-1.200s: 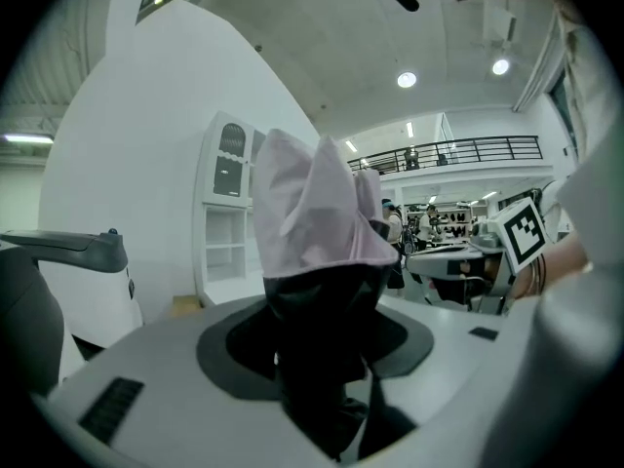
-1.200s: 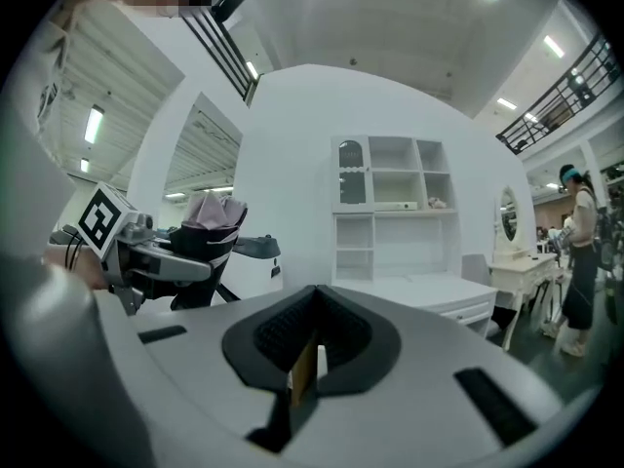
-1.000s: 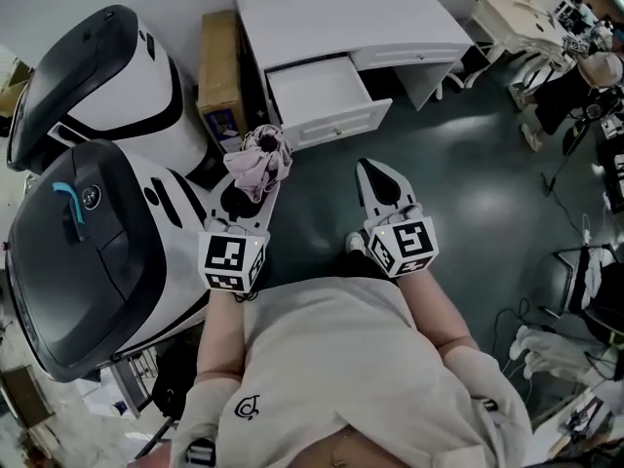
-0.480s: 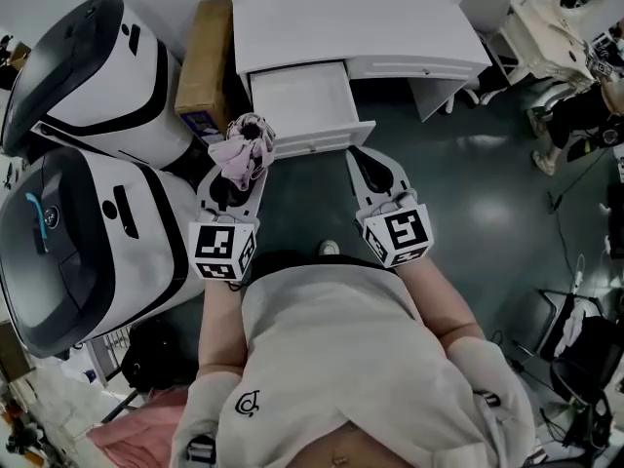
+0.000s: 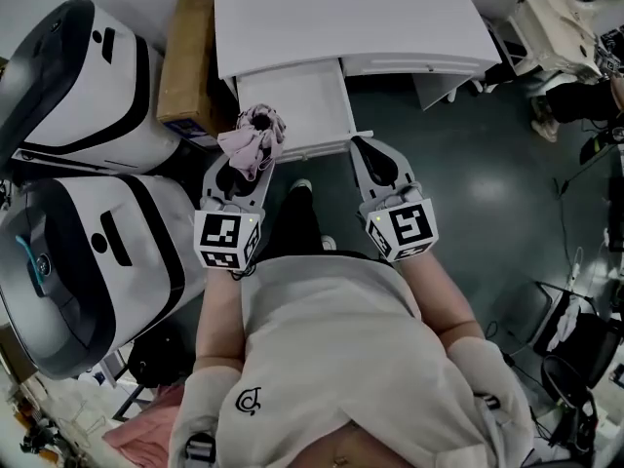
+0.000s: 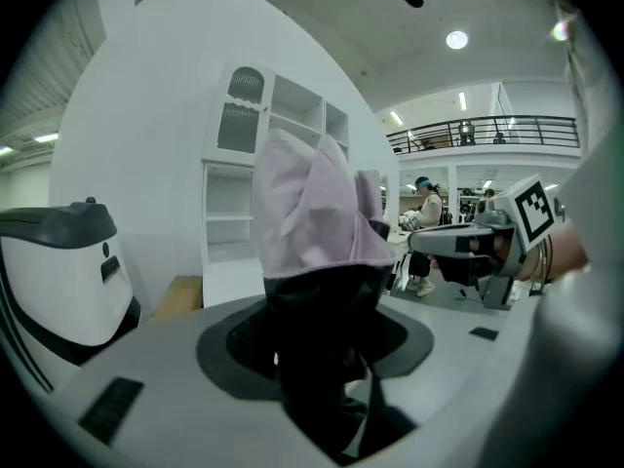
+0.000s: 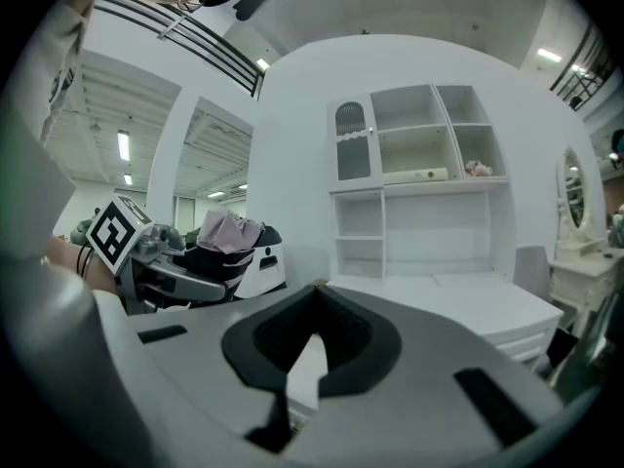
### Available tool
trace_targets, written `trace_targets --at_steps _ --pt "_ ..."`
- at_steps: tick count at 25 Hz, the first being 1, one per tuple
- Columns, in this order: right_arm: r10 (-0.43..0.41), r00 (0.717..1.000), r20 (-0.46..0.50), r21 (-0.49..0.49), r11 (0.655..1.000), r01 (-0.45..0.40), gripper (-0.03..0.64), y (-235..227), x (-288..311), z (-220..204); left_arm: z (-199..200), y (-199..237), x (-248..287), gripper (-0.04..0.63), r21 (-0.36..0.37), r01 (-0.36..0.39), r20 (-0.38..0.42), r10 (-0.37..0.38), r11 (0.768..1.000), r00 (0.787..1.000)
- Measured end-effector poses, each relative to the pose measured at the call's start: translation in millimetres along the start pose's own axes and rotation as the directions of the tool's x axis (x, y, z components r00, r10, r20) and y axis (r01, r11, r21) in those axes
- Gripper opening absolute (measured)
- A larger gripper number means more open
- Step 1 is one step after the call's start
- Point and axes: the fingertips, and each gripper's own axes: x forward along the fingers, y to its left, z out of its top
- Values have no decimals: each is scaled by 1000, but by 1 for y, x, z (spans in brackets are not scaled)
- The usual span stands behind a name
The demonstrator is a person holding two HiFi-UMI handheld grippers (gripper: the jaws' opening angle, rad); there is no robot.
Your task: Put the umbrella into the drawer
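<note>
The drawer point(image 5: 304, 100) of the white desk point(image 5: 390, 18) stands pulled out and shows only its white bottom. The pink folded umbrella point(image 5: 253, 141) is outside it, clamped in the left claw point(image 5: 239, 169) at the drawer's front left corner. The right claw point(image 5: 369, 154), jaws together on nothing, sits by the front right corner. A cardboard box point(image 5: 185, 66) crowds the left side, and dark floor point(image 5: 468, 183) lies open on the right.

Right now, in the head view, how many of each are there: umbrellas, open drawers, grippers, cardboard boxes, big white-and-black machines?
umbrella: 1
open drawer: 1
grippers, the left gripper and the right gripper: 2
cardboard box: 1
white-and-black machines and: 2
Total: 7
</note>
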Motion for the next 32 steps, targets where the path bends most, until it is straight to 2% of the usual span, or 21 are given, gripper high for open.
trace_targets --at_steps 4,8,13,15,19,22,26,29,32 --pt "-18 999 -35 10 1000 18 6 -21 44 -7 -4 28 53 222 9 47 -46 -47 999 998" --pt "-47 995 -86 30 998 50 6 -37 88 -16 -19 54 100 222 1 111 -123 -110 994 986" --pt "-70 991 -110 64 995 78 6 -27 111 -24 -48 70 112 222 -20 178 -206 -179 984 962" --pt "-71 992 -104 50 996 76 6 -24 126 -22 -60 77 121 222 -28 215 -243 -215 976 946" --pt "-75 993 -92 0 997 76 6 -31 147 -21 -84 77 147 222 -50 291 -334 -290 956 897" --pt "-78 992 -103 21 997 80 6 -44 151 -34 -114 70 167 222 -89 311 -395 -320 946 861" --pt "-64 990 -130 86 993 75 6 -53 156 -55 -156 67 195 222 -113 325 -458 -340 939 821" --pt "-52 986 -161 88 994 67 6 -63 158 -79 -185 64 216 222 -100 337 -509 -339 936 791" --pt "-70 985 -161 73 994 83 6 -81 160 -92 -206 57 236 222 -73 353 -540 -335 933 772"
